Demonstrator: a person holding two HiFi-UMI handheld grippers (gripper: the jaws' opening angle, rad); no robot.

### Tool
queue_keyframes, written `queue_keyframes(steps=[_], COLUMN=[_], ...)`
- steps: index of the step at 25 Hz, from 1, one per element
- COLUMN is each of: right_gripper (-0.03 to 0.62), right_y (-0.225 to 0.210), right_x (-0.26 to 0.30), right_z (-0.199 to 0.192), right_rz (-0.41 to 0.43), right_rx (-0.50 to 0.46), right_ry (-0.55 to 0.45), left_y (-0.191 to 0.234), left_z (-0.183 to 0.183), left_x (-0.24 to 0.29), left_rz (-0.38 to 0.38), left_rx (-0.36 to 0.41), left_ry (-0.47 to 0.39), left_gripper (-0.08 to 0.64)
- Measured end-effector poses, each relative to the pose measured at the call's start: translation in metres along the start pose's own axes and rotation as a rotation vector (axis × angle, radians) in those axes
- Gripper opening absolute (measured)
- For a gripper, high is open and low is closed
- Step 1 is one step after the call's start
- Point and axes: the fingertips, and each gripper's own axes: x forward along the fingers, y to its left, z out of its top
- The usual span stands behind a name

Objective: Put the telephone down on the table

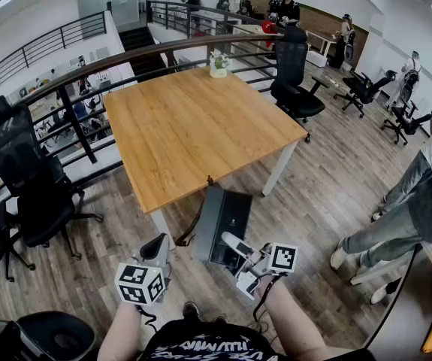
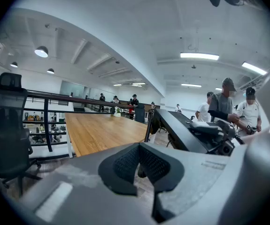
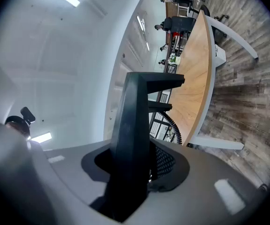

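Black telephone (image 1: 223, 215) clamped in right tongs (image 1: 237, 248), held level; left tongs (image 1: 155, 248) closed, empty.

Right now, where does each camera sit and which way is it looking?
Head view: on the person's head, looking steeply down at the table; both forearms, left gripper and right gripper show.
Left gripper view: rides that gripper, facing the table past its closed, empty jaws.
Right gripper view: rides that gripper, facing its jaws clamped on the telephone.
Shared: all three show table and telephone.
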Motion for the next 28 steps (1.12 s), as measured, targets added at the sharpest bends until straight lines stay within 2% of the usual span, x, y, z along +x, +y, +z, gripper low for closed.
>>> queue_keyframes(steps=[19, 28], right_gripper=[0.163, 0.163], right_y=[-0.017, -0.026], right_x=[0.036, 0.053], right_z=[0.002, 0.008], right_rz=[-0.025, -0.050], right_rx=[-0.006, 0.018], right_ry=[0.023, -0.013], left_y=[0.033, 0.058], left_z=[-0.013, -0.009], left_x=[0.027, 0.035], left_rz=[-0.038, -0.060], left_rx=[-0.027, -0.033], left_ry=[0.039, 0.040], left_gripper=[0.002, 0.002])
